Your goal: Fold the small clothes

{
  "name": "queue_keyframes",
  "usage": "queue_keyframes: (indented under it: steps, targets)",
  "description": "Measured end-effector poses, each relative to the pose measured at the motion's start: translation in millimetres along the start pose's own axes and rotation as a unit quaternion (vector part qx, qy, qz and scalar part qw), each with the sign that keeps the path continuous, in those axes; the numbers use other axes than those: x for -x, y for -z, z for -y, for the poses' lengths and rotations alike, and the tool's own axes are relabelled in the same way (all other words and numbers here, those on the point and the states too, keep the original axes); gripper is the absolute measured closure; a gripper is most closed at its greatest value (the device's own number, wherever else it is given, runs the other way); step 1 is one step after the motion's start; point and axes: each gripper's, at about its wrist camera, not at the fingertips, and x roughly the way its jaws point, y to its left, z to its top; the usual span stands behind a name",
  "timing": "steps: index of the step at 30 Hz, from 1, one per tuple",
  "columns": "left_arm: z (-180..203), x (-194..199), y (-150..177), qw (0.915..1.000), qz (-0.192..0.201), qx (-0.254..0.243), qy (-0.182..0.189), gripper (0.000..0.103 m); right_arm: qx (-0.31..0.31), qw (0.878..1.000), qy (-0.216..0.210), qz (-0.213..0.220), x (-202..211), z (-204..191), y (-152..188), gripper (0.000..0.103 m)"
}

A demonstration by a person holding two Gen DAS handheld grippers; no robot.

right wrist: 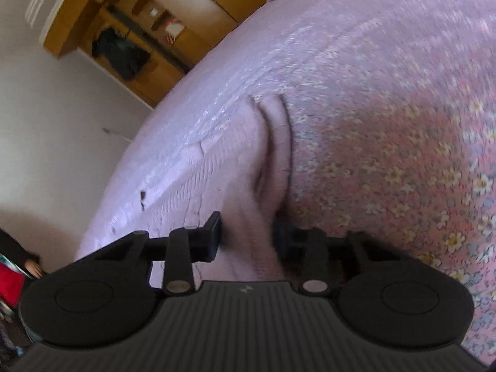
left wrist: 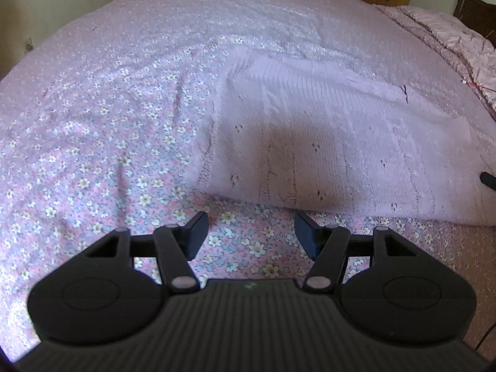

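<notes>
Right gripper (right wrist: 246,238) is clamped on the bunched edge of the lilac knit garment (right wrist: 198,167) on the bedspread (right wrist: 403,155), while left gripper (left wrist: 251,235), jaws apart & empty, hovers just short of its near hem, so I judge left must advance.

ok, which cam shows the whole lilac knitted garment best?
Left wrist: the lilac knitted garment lies spread on the floral bedsheet, most edges visible. Right wrist shows only a blurred bunched edge between the right gripper fingers.

Motion blur smears the right gripper (right wrist: 248,235) and its far finger; the knitted garment (left wrist: 341,142) runs off the picture's right edge.
</notes>
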Motion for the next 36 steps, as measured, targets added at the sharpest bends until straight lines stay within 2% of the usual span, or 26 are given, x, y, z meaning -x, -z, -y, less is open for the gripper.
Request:
queue_keyframes:
  steps: [2, 10, 16, 18, 20, 23, 28, 36]
  targets:
    - [3.8, -1.2, -1.1, 1.0, -0.003, 0.001, -0.003, 0.04, -0.01, 1.0, -0.017, 0.007, 0.6, 8.0, 1.9, 0.067]
    - [16.4, 5.3, -4.3, 1.0, -0.001, 0.002, -0.008, 0.04, -0.015, 0.999, -0.029, 0.007, -6.1, 7.6, -1.0, 0.063]
    - [14.6, 12.0, -2.7, 1.0, 0.004, 0.001, -0.008, 0.04, 0.004, 1.0, -0.015, 0.021, -9.3, -4.8, 4.8, 0.059]
    - [13.2, 12.3, -1.2, 0.9999, 0.002, 0.003, -0.009, 0.04, 0.004, 1.0, -0.01, 0.018, -12.3, -8.4, 3.8, 0.06]
    - [10.6, 13.3, 0.0, 1.0, 0.0, 0.006, -0.006, 0.04, -0.003, 1.0, -0.005, 0.012, -14.6, -10.6, 0.3, 0.07]
    - [7.3, 17.0, 2.5, 1.0, 0.002, 0.002, -0.006, 0.04, -0.012, 1.0, -0.005, 0.013, -14.4, -14.9, -4.9, 0.072]
    - [-0.4, 23.6, 4.1, 0.9999, 0.004, -0.009, -0.009, 0.04, -0.021, 0.999, -0.024, 0.025, -6.2, -35.5, -15.4, 0.073]
    - [-18.2, 26.7, -5.6, 0.9998, 0.012, -0.007, -0.011, 0.04, 0.021, 0.998, -0.055, 0.021, -4.7, -98.7, -29.6, 0.074]
